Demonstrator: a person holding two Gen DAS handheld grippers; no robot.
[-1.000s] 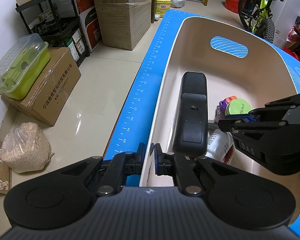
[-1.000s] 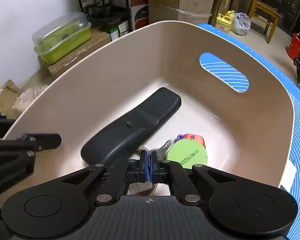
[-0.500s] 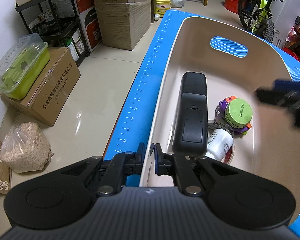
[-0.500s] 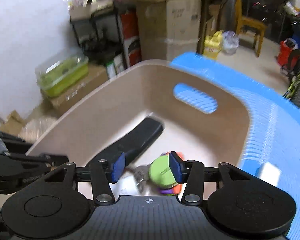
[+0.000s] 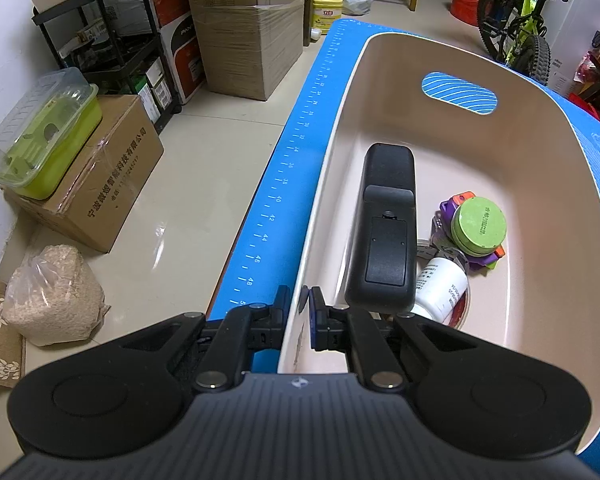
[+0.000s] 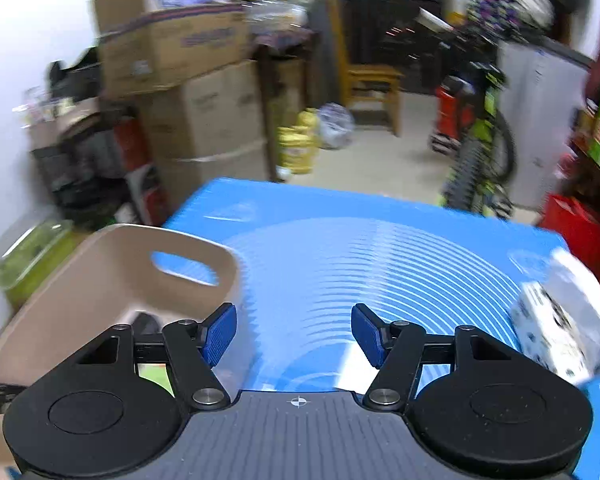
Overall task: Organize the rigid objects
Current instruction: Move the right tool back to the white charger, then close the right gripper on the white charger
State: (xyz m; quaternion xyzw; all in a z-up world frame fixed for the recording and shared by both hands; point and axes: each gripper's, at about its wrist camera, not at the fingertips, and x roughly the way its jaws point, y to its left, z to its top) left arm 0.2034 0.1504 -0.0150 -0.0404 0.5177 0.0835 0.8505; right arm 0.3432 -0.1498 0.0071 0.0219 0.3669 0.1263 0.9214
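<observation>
Jaws of right gripper (image 6: pixel 293 333) spread and empty after just opening, over blue table (image 6: pixel 340 248), white box (image 6: pixel 560 332) lying off to their right; left gripper (image 5: pixel 298 312) clamped on beige bin (image 5: pixel 540 152) rim.

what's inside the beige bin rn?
Beige bin holds a black remote, green-lidded purple toy, and white bottle. Whatever is beneath them is covered.
</observation>
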